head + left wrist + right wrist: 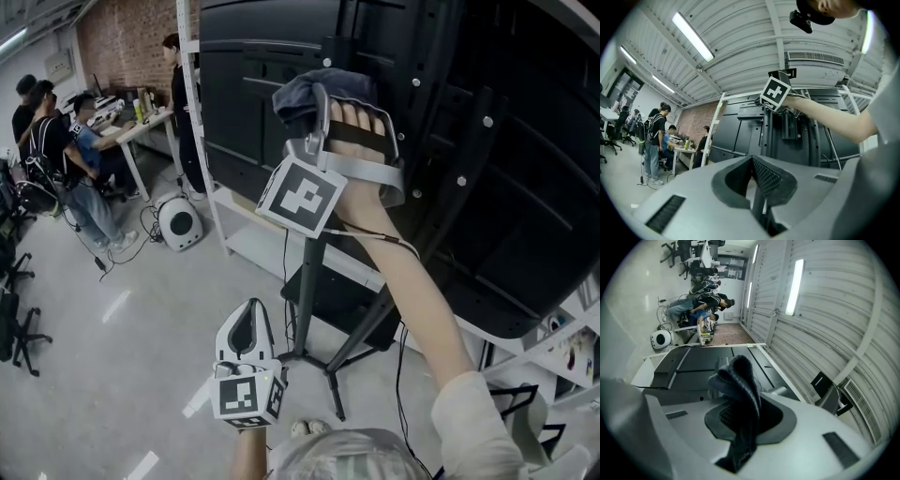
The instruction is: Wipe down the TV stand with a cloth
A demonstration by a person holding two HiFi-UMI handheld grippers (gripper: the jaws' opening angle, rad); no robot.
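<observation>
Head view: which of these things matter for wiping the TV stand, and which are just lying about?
Job in hand:
cloth, pinched in the right tool
TV stand
left tool, shut and empty

Just lying about:
round white device on the floor
desk
office chair

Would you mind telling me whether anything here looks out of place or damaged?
Nothing stands out. The dark grey cloth sits bunched in the shut right tool near the black TV back panel; the left tool hangs shut, empty.
</observation>
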